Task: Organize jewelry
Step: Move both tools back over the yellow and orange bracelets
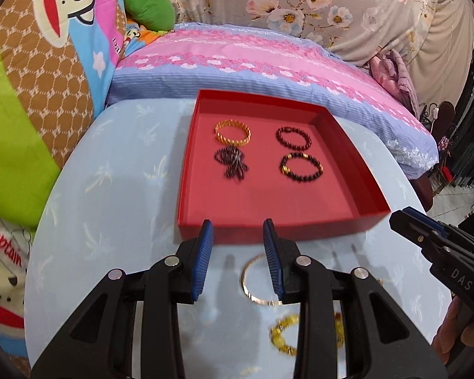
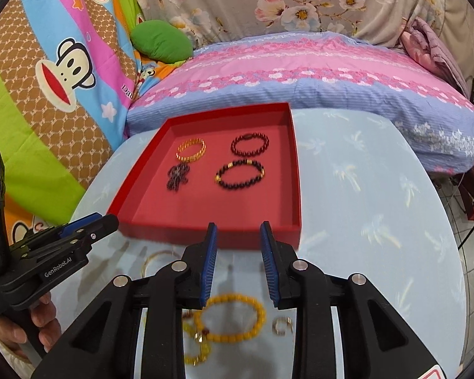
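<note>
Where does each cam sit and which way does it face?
Left wrist: on the left gripper, facing the red tray and bed; right gripper at the right edge.
Right wrist: on the right gripper, same heading; left gripper and hand at left.
Shared: tray with four bracelets, bangle on the table.

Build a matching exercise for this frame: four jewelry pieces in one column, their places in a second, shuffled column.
Things
1. gold link bracelet
2. dark red bead bracelet
3. yellow bead bracelet
4. thin gold bangle

Places
A. on the blue tablecloth, below the right gripper
B. red tray, far right
C. on the tablecloth, below the left gripper
D. red tray, far left

Pairs: 1-D, 2-B, 3-A, 4-C
</note>
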A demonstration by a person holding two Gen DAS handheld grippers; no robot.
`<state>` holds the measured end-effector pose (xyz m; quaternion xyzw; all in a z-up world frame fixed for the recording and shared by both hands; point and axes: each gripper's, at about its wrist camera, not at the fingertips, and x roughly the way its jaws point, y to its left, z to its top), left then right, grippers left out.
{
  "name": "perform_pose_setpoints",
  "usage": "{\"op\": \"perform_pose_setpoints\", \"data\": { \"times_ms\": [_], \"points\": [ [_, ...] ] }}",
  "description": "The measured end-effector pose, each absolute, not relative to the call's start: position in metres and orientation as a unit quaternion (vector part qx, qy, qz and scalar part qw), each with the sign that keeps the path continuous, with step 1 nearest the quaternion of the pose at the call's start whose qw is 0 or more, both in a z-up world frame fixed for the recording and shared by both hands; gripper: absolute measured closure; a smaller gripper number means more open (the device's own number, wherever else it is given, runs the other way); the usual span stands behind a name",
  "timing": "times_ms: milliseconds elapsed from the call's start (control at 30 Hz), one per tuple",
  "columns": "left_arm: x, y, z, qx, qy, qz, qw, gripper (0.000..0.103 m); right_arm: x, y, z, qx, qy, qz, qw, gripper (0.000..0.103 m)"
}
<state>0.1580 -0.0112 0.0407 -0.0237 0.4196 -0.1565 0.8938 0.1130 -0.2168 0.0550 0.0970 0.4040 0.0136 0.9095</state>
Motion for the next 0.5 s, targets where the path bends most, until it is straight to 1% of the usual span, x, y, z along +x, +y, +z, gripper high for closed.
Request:
{"op": "perform_pose_setpoints", "data": {
  "times_ms": [267, 500],
  "points": [
    [0.116, -0.014, 0.026, -0.016, 0.441, -0.172, 0.881, 0.072, 0.073, -0.218, 0.036, 0.100, 0.427, 0.005, 0.899, 0.075],
    [0.086, -0.030, 0.009, -0.006, 0.463, -0.188, 0.866, 0.066, 0.052, -0.216, 0.024, 0.106, 0.440, 0.003, 0.892, 0.075]
  ]
}}
